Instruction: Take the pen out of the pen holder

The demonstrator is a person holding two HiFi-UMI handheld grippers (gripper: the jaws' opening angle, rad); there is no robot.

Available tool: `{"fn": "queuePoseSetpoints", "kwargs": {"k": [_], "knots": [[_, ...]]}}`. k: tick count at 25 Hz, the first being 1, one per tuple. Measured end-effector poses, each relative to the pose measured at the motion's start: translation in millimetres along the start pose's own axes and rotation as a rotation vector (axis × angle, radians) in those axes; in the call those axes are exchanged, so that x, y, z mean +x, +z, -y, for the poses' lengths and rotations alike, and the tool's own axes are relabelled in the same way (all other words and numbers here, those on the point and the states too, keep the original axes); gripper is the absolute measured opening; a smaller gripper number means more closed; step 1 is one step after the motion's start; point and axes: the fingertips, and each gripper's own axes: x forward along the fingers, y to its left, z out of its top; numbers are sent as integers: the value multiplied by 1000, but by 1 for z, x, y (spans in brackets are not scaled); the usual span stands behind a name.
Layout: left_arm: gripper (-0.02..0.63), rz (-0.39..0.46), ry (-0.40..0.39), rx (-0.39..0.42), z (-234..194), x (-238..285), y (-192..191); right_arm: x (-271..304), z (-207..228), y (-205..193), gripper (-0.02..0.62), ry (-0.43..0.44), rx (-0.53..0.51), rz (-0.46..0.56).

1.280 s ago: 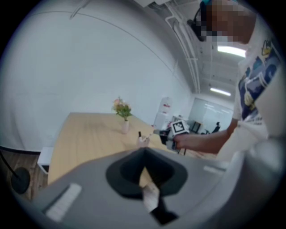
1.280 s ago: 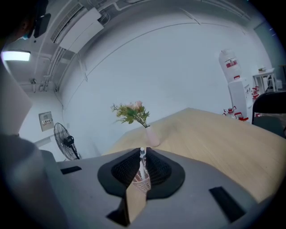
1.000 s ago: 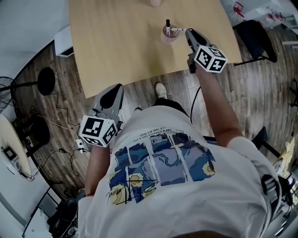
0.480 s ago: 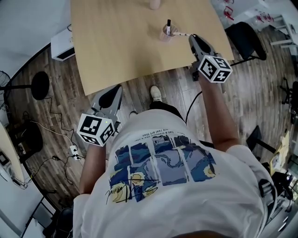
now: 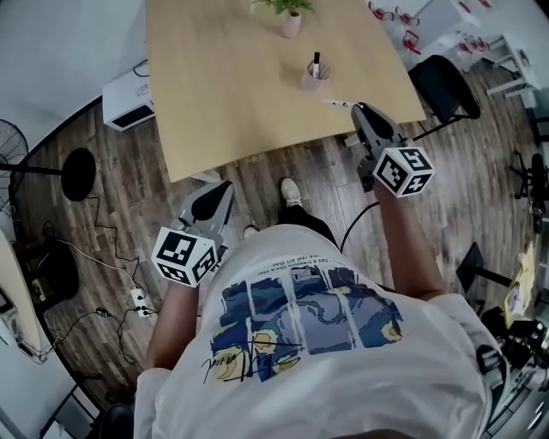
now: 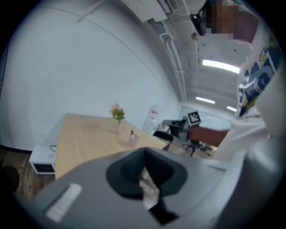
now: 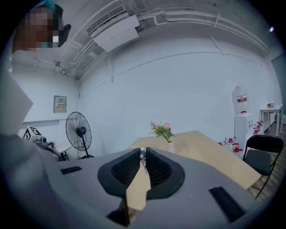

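A pink pen holder (image 5: 315, 78) stands on the wooden table (image 5: 232, 94) with one black pen (image 5: 316, 62) upright in it; it also shows small in the left gripper view (image 6: 132, 139). My right gripper (image 5: 356, 109) hangs over the table's front right corner, shut on a thin white pen (image 5: 336, 104) that lies level and points toward the holder, well apart from it. Between the jaws, the pen's white end (image 7: 142, 154) shows at the right gripper (image 7: 143, 153). My left gripper (image 5: 225, 184) (image 6: 144, 154) is below the table's front edge over the floor, shut and holding nothing.
A small vase of flowers (image 5: 292, 21) (image 7: 169, 145) stands at the table's far side. A black chair (image 5: 442, 86) is right of the table, a white box (image 5: 129, 90) and a fan base (image 5: 77, 171) left. Cables lie on the wooden floor (image 5: 111, 283).
My right gripper has drawn back from the pen holder toward the table's front right corner, taking the white pen out of it. The left gripper shifted a little.
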Motion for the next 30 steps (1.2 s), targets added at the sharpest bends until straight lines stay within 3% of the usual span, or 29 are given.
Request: {"fn": "queuePoseSetpoints", "kwargs": {"k": [14,30], "knots": [[8,36,-25,5,9,-59,-23,-63,-100,-2,34,84,-80,-37],[8,52,-16,7,10,-80,-32,-81,-131,9,34,117,-120,-29]]}}
